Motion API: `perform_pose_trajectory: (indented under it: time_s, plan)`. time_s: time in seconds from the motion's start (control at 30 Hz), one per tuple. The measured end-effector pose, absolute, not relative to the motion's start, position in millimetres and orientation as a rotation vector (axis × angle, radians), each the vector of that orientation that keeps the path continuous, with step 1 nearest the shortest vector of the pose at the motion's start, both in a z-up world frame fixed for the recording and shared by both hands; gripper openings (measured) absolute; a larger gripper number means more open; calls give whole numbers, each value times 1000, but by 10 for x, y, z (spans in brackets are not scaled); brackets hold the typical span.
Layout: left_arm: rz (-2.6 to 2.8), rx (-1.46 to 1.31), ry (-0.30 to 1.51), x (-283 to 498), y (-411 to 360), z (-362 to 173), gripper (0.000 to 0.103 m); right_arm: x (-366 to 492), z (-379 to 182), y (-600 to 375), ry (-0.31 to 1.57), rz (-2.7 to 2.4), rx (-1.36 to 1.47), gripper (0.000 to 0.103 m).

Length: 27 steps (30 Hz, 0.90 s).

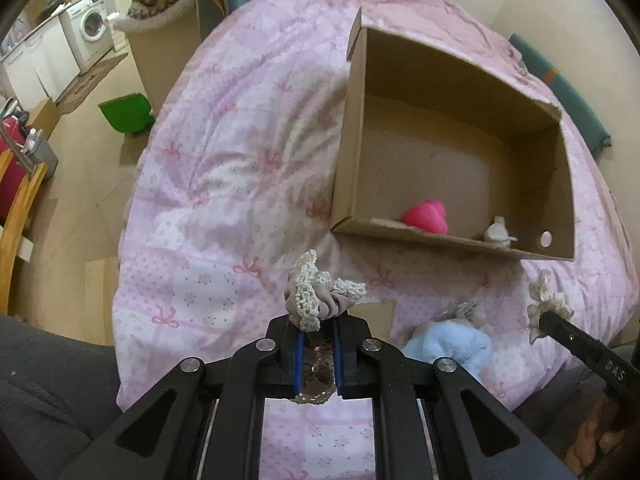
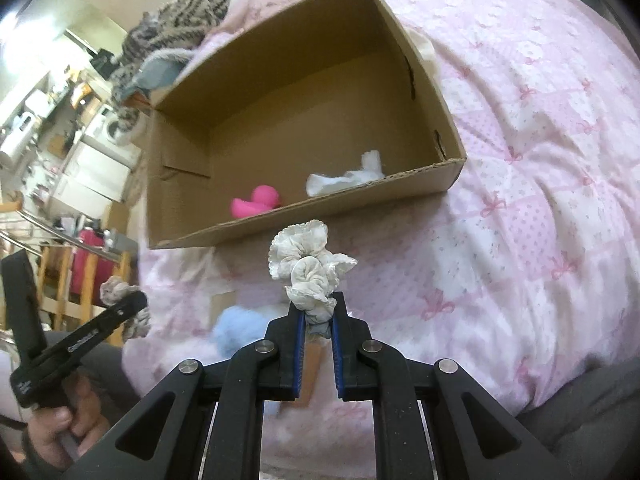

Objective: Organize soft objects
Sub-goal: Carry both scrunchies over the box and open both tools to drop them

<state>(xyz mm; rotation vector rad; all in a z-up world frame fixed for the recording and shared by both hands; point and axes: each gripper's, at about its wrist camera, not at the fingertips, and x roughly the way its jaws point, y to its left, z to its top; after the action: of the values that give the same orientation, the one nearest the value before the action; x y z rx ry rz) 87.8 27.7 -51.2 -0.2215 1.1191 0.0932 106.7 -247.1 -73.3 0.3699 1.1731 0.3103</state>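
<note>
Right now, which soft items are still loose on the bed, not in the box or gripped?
Only the blue plush, beside the box. The pink duck and white cloth are boxed.

Two lace-trimmed scrunchies (image 1: 320, 292) (image 2: 310, 268) are showing, one cardboard box (image 2: 424, 80), one pink duck (image 2: 256, 202), one white cloth (image 2: 346, 176), one blue plush (image 1: 448, 344).

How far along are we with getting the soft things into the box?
Done: a pink duck and a white cloth lie in the cardboard box. In hand: left gripper holds a beige scrunchie, right gripper a white scrunchie. Left: a blue plush on the bedspread.
</note>
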Motion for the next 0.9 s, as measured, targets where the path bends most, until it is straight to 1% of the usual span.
perform_pose_trajectory:
  time_s: [0.27,0.57,0.9]
  plan:
    - [113,-213,1039,824,285,-236,10,902,-408,-2522,1097,362,398,13]
    - [88,-191,944,1031,265,205,10,919,47,-2516,969,413,343,13]
    - [68,-146,914,1385,113,346,10,1328,280,-2553,902,414,309,13]
